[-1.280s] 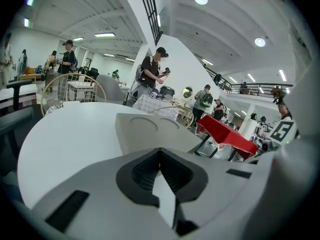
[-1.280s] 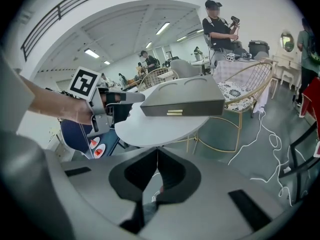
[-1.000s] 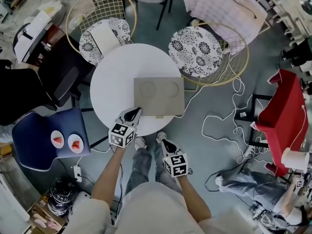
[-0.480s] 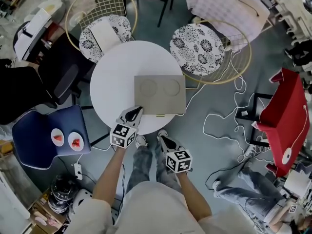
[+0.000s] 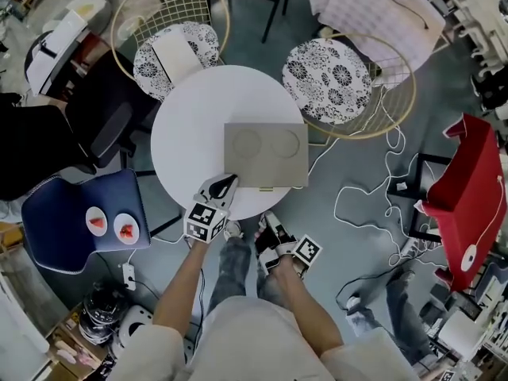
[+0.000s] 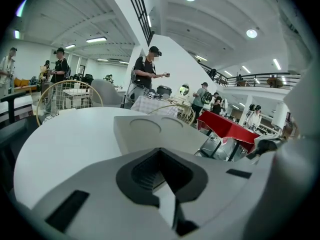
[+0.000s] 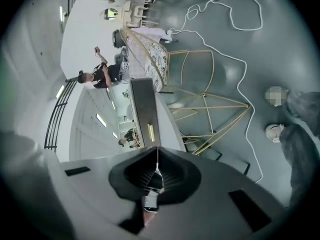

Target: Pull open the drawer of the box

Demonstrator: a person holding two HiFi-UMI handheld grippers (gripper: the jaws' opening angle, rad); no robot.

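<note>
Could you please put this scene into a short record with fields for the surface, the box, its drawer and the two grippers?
surface: round white table
box: flat, grey, on the table's near right part, two round recesses on top
drawer: appears closed; handle on the front facing the person
left gripper: jaws together, empty, over the table by the box's near left corner
right gripper: jaws together, empty, off the table, pointing at the handle, apart from it

From above, my left gripper [image 5: 225,186] overlaps the box's [image 5: 266,153] near left corner; touching or not, I cannot tell. In my left gripper view my own body hides the box's near edge. In my right gripper [image 5: 267,218] view my body cuts off the drawer [image 7: 144,109] front's end
</note>
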